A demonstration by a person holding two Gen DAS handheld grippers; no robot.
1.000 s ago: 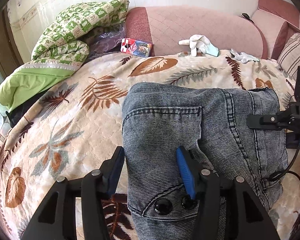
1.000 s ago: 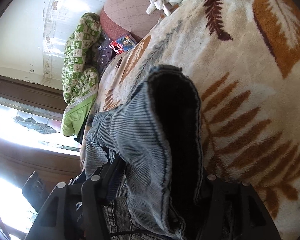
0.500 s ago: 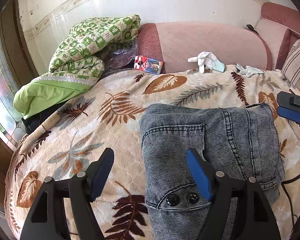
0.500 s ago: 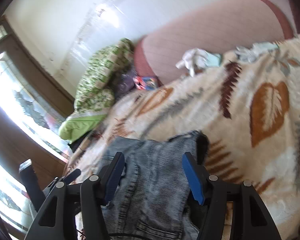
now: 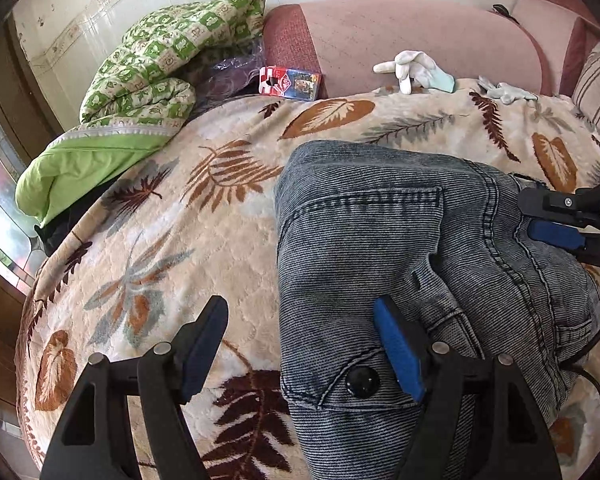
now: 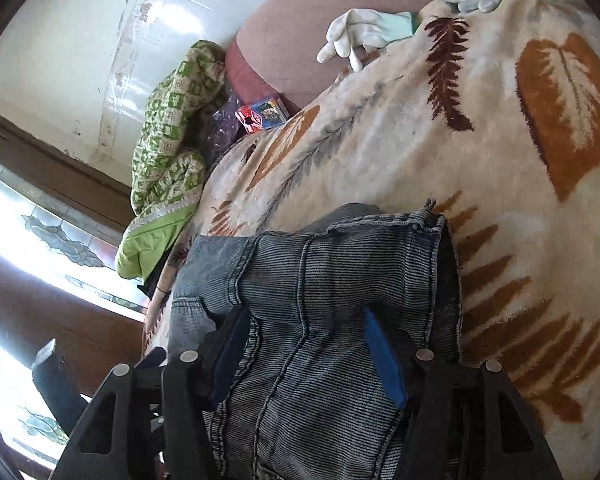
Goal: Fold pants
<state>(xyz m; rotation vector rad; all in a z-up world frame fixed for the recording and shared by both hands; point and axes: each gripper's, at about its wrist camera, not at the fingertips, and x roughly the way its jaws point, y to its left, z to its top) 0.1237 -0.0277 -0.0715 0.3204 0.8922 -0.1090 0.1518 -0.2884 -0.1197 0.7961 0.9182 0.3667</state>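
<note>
**Left wrist view: folded pants lay on the leaf-patterned blanket, both tongs open**

In the left wrist view, the pants [image 5: 400,248], a grey-blue striped denim pair, were seen folded into a compact bundle on the leaf-patterned blanket [image 5: 148,248] covering the bed. A back pocket faced up, and a dark button [image 5: 362,381] was visible near the lower edge of the bundle. The left tongs [image 5: 300,344] were held open above the bundle's left edge: the right finger stood over the denim, the left finger over bare blanket, and no cloth was pinched between them. The right tongs [image 5: 556,220] were seen at the right edge of the frame, over the far side of the pants.

In the right wrist view, the right tongs [image 6: 304,344] were spread apart with a raised fold of the pants [image 6: 320,280] lying between the blue pads. Whether the pads pressed on the cloth could not be told with certainty; the fold appeared to rest loosely between them.

Behind the blanket, a pink cushion [image 5: 400,36] was placed along the wall. A white glove [image 5: 412,68] and a second pale glove [image 5: 506,92] were laid at its base, and a small printed box [image 5: 290,83] was seen beside a green patterned quilt [image 5: 160,60].
</note>
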